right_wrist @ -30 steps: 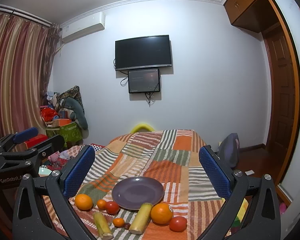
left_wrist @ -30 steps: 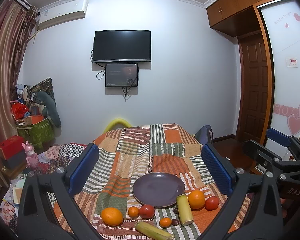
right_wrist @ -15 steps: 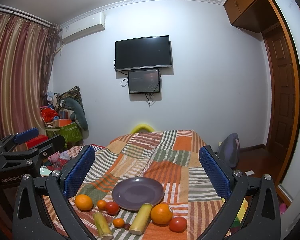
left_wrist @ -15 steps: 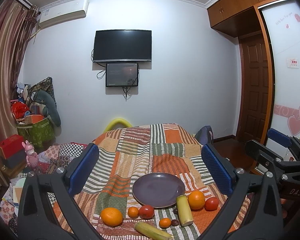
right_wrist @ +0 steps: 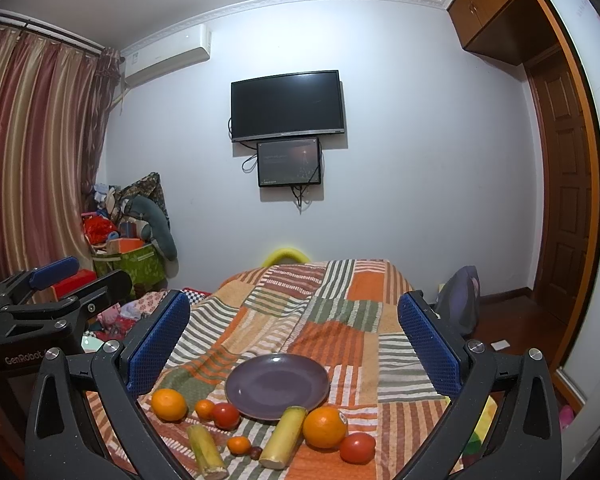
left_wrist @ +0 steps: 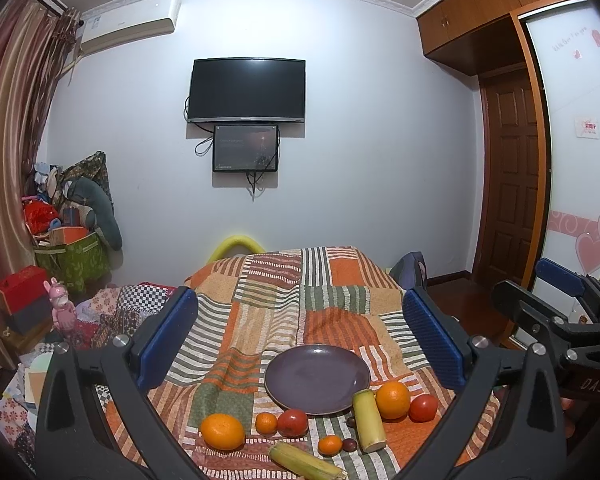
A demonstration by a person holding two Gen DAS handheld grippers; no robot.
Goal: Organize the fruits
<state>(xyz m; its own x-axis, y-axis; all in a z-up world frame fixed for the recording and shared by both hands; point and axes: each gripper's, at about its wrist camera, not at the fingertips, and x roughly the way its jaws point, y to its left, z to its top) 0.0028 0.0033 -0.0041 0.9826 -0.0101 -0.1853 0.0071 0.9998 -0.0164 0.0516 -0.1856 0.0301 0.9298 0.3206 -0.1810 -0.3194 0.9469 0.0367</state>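
Observation:
An empty purple plate point(left_wrist: 317, 378) point(right_wrist: 277, 385) lies on a striped patchwork cloth point(left_wrist: 276, 312). In front of it lie two big oranges point(left_wrist: 222, 431) point(left_wrist: 393, 399), two small mandarins point(left_wrist: 266, 423), two red tomatoes point(left_wrist: 293, 422) point(left_wrist: 423, 407), two yellow-green cane pieces point(left_wrist: 368, 420) point(left_wrist: 306, 465) and a dark small fruit point(left_wrist: 350, 445). My left gripper point(left_wrist: 300, 340) is open and empty, above and short of the fruit. My right gripper point(right_wrist: 294, 338) is open and empty at about the same height. Each gripper shows at the edge of the other's view.
The cloth covers a bed or table that ends toward the far wall with a TV point(left_wrist: 247, 90). Boxes, bags and toys point(left_wrist: 66, 240) pile at the left by the curtain. A wooden door point(left_wrist: 512, 184) and a dark bag point(right_wrist: 458, 300) are at the right.

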